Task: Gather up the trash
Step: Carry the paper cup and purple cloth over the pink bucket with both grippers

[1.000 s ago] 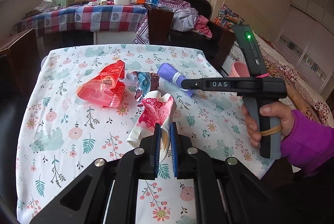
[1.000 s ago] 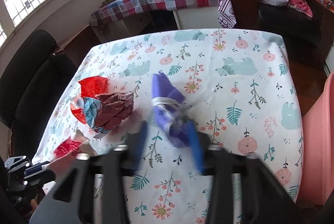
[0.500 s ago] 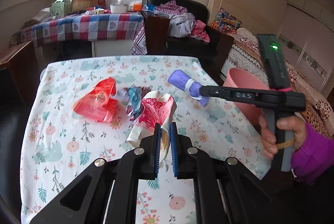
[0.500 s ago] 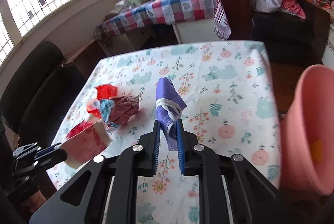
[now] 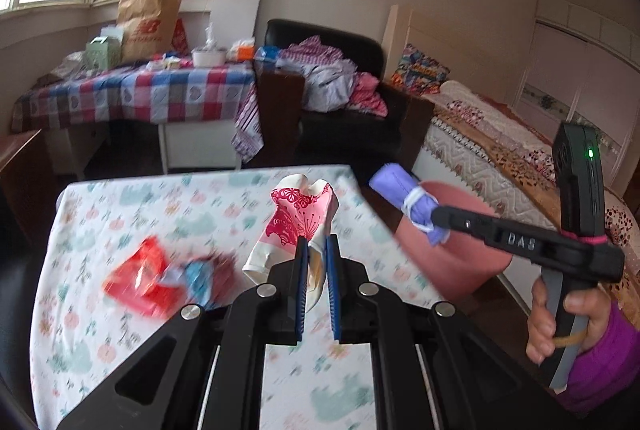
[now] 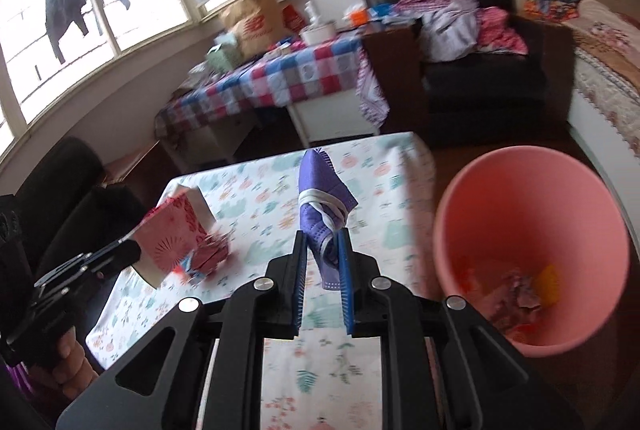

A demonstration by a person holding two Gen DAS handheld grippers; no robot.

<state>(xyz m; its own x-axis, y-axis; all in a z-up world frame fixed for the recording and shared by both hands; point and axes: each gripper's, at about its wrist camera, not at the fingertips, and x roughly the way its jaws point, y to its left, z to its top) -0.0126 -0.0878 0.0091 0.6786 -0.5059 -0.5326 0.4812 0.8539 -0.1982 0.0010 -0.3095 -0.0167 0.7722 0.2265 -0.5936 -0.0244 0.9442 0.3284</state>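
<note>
My left gripper (image 5: pixel 316 246) is shut on a pink and white paper carton (image 5: pixel 298 220) and holds it above the floral table (image 5: pixel 120 197). The carton also shows in the right wrist view (image 6: pixel 172 234). My right gripper (image 6: pixel 323 242) is shut on a folded purple face mask (image 6: pixel 320 197) with white straps, held above the table's right edge. The mask shows in the left wrist view (image 5: pixel 412 205) beside the pink bin (image 5: pixel 452 258). The pink bin (image 6: pixel 532 205) stands right of the table with some trash inside.
A red wrapper (image 5: pixel 140 282) and a crumpled blue and brown wrapper (image 5: pixel 200 274) lie on the table's left part. A plaid-covered table (image 5: pixel 140 93), a black armchair (image 5: pixel 352 117) with clothes and a bed (image 5: pixel 500 149) stand beyond.
Both grippers have risen from the table with their loads. The right gripper closed on the mask and carried it right, toward the pink bin. The carton left the tabletop.
</note>
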